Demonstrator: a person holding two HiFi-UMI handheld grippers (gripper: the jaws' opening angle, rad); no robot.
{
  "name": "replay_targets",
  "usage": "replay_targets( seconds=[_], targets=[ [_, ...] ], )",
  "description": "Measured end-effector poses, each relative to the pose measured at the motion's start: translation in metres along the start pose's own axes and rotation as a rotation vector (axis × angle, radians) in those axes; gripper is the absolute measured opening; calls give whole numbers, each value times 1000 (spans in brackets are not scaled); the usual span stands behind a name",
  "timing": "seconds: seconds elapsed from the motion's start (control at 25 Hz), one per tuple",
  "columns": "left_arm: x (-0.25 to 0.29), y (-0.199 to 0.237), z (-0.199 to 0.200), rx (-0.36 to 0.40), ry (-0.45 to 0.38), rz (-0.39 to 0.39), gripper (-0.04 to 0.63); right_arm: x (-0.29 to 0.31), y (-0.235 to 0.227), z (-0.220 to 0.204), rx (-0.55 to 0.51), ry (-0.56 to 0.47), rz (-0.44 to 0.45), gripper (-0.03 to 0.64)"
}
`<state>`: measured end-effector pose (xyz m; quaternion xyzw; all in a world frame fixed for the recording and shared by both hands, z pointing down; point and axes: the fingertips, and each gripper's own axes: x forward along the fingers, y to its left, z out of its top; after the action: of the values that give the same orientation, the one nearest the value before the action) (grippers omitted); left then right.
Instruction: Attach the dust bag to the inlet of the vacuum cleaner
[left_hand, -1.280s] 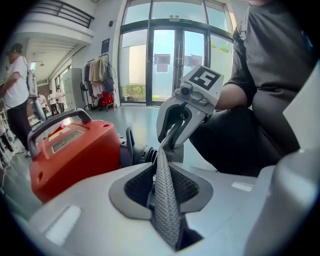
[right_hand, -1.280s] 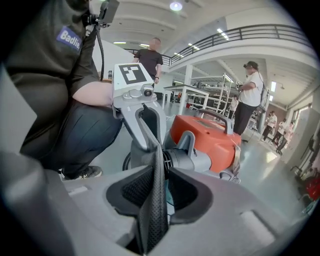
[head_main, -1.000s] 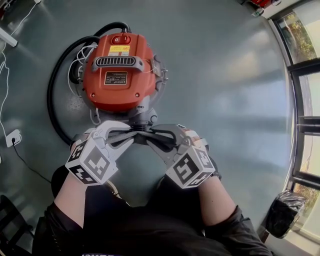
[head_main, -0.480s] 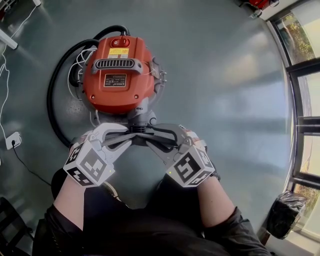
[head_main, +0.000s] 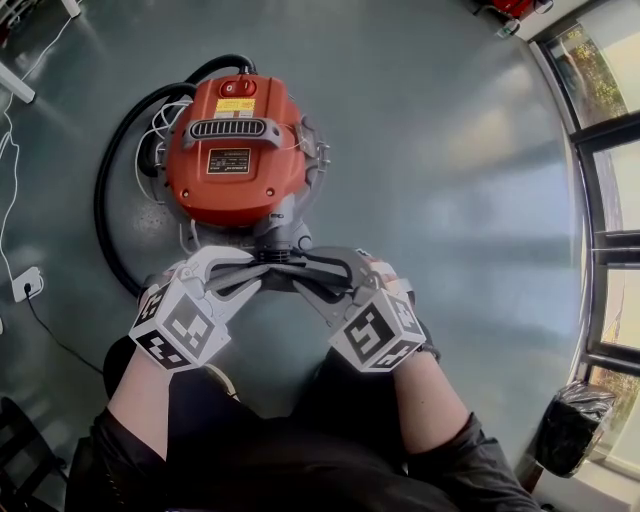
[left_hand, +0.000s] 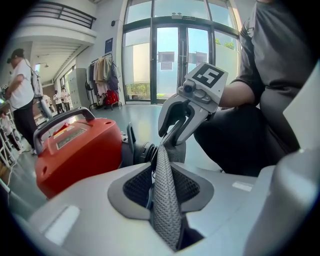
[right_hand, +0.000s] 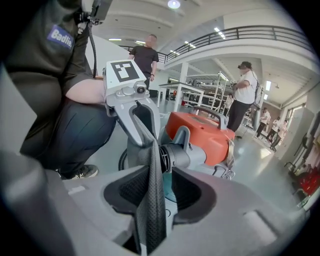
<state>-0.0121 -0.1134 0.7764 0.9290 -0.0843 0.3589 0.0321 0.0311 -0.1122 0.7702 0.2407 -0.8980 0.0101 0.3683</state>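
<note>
The grey mesh dust bag (left_hand: 166, 212) stretches from the left gripper (left_hand: 161, 186), which pinches its edge, to the right gripper (right_hand: 161, 192), whose jaws stand loosely around it with one pad apart, just before the inlet (right_hand: 182, 155) of the orange vacuum cleaner (head_main: 235, 150) on the floor (head_main: 450, 200).

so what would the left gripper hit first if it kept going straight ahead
Past the dust bag strip in its jaws, the left gripper would likely meet the right gripper, facing it. The vacuum inlet sits just left of that line; depth is unclear.
</note>
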Motion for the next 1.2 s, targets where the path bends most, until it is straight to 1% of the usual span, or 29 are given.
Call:
replay_targets(
  seconds=[0.16,0.28,0.4,0.52,0.64,0.84,0.96,1.2],
  targets=[
    [4,1,-8,18,42,7,117,7,2,-5,-14,28,13,130],
    [6,3,-8,28,50,22,142,9,3,-6,-29,43,15,133],
    [5,3,-6,12,23,6,140,7,2,-6,-11,31,9,134],
    [2,2,-2,21,-2,-7,129,2,-2,-4,33,1,9,136],
    [1,-1,1,19,-22,-24,132,-2,-3,-2,44,-13,8,164],
    [0,-11,12,31,-52,-59,179,-5,0,1,57,-35,31,176],
    [-4,-11,18,32,-70,-58,199,-8,0,4,67,-58,38,181],
    [-22,-10,29,20,-105,-47,212,-18,2,18,75,-88,44,181]
  ],
)
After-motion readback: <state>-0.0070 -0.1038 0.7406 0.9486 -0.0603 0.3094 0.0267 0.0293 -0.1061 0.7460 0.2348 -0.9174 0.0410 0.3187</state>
